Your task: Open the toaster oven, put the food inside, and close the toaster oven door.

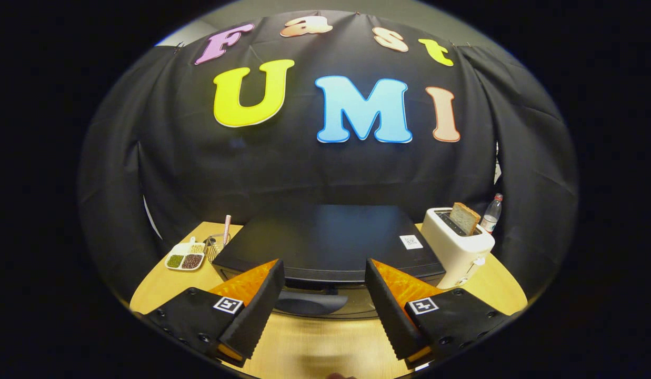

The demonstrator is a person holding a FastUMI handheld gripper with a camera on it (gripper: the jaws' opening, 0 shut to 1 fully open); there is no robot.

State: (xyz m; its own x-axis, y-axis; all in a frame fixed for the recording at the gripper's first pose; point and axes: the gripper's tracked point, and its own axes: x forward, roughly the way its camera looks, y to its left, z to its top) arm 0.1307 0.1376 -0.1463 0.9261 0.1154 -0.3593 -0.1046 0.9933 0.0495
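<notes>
A black toaster oven (325,239) stands on the wooden table just ahead of my fingers, seen from above its flat top. Its door is shut, and the dark curved door handle (310,303) lies between and slightly beyond my fingertips. My gripper (323,273) is open, with a finger on either side of the handle and nothing held. A slice of brown bread (464,217) stands upright in a slot of the white pop-up toaster (457,247), to the right of the oven.
A white divided dish (185,258) with beans and grains and a glass jar (216,245) with a pink straw sit left of the oven. A clear water bottle (491,213) stands behind the toaster. The table (314,347) shows bare wood under my fingers.
</notes>
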